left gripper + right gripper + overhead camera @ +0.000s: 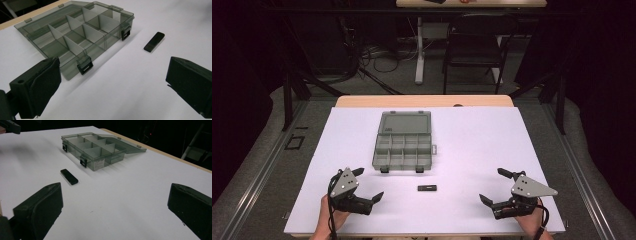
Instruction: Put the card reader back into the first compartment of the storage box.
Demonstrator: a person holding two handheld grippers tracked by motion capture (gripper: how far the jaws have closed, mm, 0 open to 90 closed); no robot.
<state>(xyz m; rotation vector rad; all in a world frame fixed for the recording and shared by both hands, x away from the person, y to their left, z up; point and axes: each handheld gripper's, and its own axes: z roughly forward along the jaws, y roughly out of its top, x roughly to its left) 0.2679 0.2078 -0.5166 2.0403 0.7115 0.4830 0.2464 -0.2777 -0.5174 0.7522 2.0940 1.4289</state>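
A clear grey compartment box lies open in the middle of the white table, its lid folded back flat and its cells empty. A small flat black stick lies on the table just in front of the box. My left gripper rests near the front left, open, with nothing between its jaws. At the front right my right gripper is open too and holds nothing. The stick lies between the two grippers, apart from both.
The white table sheet has a wooden edge at the far side. Beyond it stand a black folding chair and a white table leg, with cables on the floor.
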